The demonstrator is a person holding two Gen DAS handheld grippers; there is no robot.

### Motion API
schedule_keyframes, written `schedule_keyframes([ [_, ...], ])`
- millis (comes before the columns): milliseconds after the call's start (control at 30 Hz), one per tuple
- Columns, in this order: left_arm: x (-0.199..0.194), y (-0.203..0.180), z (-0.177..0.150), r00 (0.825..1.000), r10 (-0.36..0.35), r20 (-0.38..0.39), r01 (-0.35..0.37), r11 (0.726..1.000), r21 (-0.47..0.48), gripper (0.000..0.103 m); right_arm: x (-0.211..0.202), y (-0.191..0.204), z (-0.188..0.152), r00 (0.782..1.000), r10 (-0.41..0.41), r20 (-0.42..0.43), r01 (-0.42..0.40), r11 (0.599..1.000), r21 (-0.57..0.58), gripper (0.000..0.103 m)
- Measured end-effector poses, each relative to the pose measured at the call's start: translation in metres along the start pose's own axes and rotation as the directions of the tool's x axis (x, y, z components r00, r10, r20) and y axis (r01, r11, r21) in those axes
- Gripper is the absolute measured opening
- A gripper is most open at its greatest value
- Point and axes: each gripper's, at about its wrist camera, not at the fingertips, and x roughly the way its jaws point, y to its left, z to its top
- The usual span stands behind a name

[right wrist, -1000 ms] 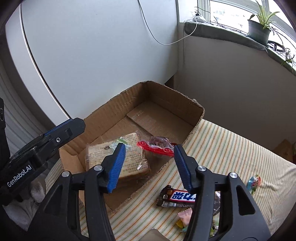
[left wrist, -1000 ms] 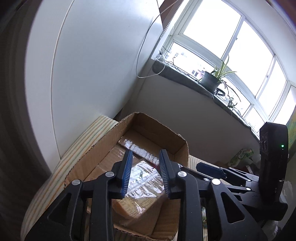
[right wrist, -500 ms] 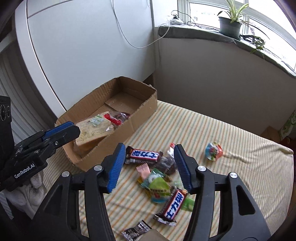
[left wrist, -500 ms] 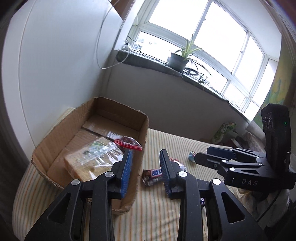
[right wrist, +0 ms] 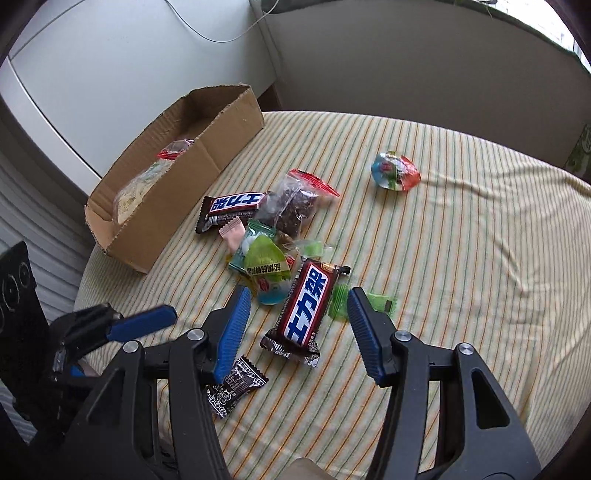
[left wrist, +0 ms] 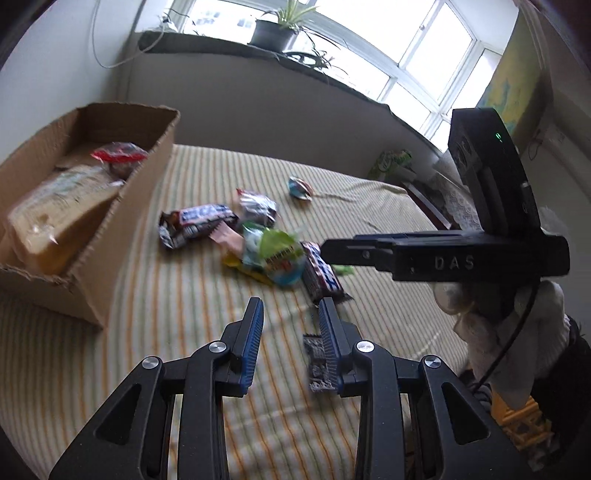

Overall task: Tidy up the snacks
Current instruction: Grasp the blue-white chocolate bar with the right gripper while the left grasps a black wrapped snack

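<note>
Left hand-held gripper (left wrist: 290, 334): jaws a little apart, nothing between them, over the striped cloth (right wrist: 461, 258) on the desk. Small dark sachet (right wrist: 236, 386) lies on the cloth just behind its right finger in the left view

Right hand-held gripper (right wrist: 295, 325): jaws wider apart, nothing clamped. Chocolate bar (right wrist: 306, 308) lies flat on the cloth between the fingertips in view; can't tell if the pads are down at its level. Not touching it as far as I can see

Just past that bar, a loose pile: green sweet packet (right wrist: 264, 266), pale pink sweet (right wrist: 232, 236), a few small clear green wrappers (right wrist: 380, 301), then a second chocolate bar (right wrist: 231, 210) and a clear bag of dark pieces with a red top (right wrist: 295, 203), touching or overlapping each other

Round multicoloured packet (right wrist: 395, 171) sits alone further back, well apart from the pile

Cardboard box (right wrist: 207, 155) is on the far-left part of the cloth, open top, near the second bar but not touching it. Inside: a bagged bread loaf (left wrist: 55, 218) at the near end and a small clear bag with a red top (left wrist: 118, 157) behind it. Far end of the box floor is hidden by the wall in both views

Behind: white wall, windowsill with a potted plant (left wrist: 275, 27)
</note>
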Motion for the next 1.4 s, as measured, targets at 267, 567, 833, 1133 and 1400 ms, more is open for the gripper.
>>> schedule_keyframes([
  [267, 0.011, -0.024, -0.017, 0.998, -0.023, -0.055, 0.026, 0.997, 0.068, 0.029, 0.015, -0.010, 0.000, 0.999, 0.008, -0.044, -0.006, 0.999, 0.046, 0.051],
  [567, 0.026, -0.043, -0.029, 0.993, 0.071, -0.097, -0.053, 0.983, 0.174, 0.029, 0.026, 0.000, 0.001, 0.998, -0.017, -0.066, 0.018, 1.000, 0.016, 0.051],
  [833, 0.030, -0.050, -0.035, 0.989, 0.108, -0.096, -0.086, 0.973, 0.213, 0.029, 0.040, 0.002, 0.003, 0.995, -0.044, -0.090, 0.043, 0.999, -0.007, 0.039],
  [1133, 0.023, -0.054, -0.042, 0.989, 0.126, -0.079, -0.105, 0.968, 0.229, 0.023, 0.036, -0.002, 0.000, 0.995, -0.046, -0.084, 0.045, 0.999, -0.010, 0.030],
  [1400, 0.024, -0.041, -0.036, 0.989, 0.125, -0.075, -0.107, 0.971, 0.214, 0.023, 0.028, 0.002, -0.013, 0.995, -0.079, -0.063, 0.076, 0.996, -0.052, 0.030],
])
